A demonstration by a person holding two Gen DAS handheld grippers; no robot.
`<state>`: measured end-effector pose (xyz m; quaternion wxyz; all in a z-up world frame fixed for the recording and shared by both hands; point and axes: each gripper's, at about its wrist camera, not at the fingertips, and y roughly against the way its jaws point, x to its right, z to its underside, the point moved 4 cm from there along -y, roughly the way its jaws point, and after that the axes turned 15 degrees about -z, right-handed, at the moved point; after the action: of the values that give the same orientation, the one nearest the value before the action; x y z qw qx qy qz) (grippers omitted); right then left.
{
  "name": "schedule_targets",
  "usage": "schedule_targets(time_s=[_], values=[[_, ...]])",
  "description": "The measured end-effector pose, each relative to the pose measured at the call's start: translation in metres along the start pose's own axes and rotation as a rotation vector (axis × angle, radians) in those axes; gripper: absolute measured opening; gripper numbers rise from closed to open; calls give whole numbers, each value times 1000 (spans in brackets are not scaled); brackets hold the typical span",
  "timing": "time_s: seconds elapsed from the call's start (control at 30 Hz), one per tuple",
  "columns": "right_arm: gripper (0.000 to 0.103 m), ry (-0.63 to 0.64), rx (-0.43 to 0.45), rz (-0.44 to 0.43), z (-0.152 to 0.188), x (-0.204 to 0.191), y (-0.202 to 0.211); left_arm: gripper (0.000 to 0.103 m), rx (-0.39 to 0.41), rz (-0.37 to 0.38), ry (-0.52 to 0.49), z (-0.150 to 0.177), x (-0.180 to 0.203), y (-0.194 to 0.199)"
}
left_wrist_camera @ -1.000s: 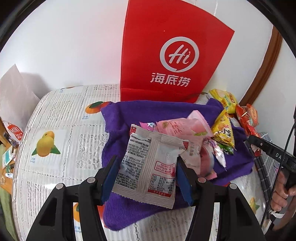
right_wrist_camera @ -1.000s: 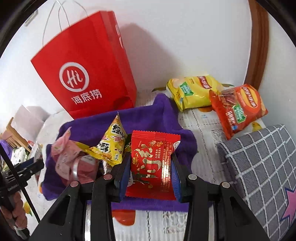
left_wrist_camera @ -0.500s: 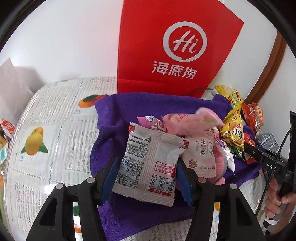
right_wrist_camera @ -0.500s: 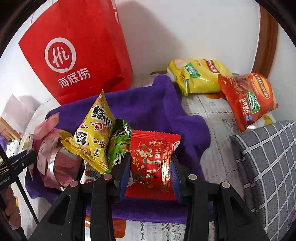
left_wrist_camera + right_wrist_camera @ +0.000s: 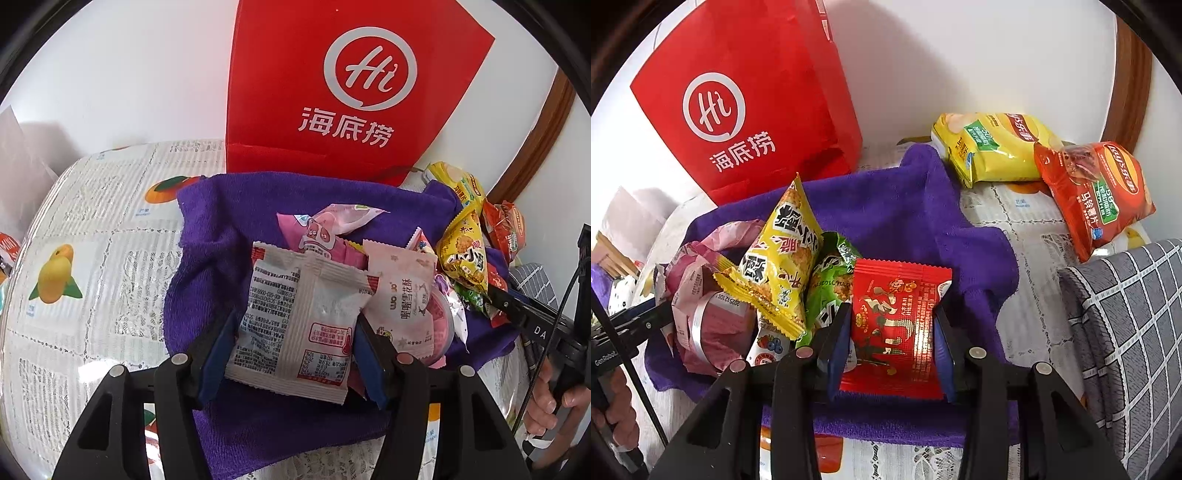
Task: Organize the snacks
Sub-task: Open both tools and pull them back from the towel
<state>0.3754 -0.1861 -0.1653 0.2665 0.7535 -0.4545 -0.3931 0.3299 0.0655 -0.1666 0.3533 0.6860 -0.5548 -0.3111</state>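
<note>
Left gripper [image 5: 295, 354], fingers easing apart, brackets a white packet [image 5: 295, 317]; right gripper [image 5: 889, 347] pinches a red packet [image 5: 894, 328]. Both look light, crinkly and slippery; best held mid-body.

Your way back is blocked by the red paper bag [image 5: 332, 92] against the wall. Snack pile [image 5: 768, 280] crowds the purple towel [image 5: 905, 221] centre-left; towel's right half lies bare. Chip bags [image 5: 1045, 170] and checked cushion [image 5: 1126, 332] hem in the desk [image 5: 92, 277] on the right.

Both tools lower over purple cloth [image 5: 221, 229], left tool [image 5: 295, 350] apparently easing open
</note>
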Motion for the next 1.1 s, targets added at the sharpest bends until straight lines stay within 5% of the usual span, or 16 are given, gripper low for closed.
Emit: schedule_targets(time_s=[0.2, 0.63, 0.8, 0.97, 1.1], values=[[59, 29, 22, -19, 1, -10, 14, 70, 10, -22, -13, 2, -1, 8], [59, 17, 115, -11, 14, -39, 86, 73, 44, 1, -24, 22, -5, 61], [59, 39, 133, -9, 40, -63, 129, 73, 98, 3, -46, 44, 2, 100], [59, 76, 159, 84, 76, -81, 167, 76, 124, 40, -64, 70, 16, 141], [58, 16, 141, 60, 107, -82, 188, 81, 151, 42, -95, 97, 29, 171]])
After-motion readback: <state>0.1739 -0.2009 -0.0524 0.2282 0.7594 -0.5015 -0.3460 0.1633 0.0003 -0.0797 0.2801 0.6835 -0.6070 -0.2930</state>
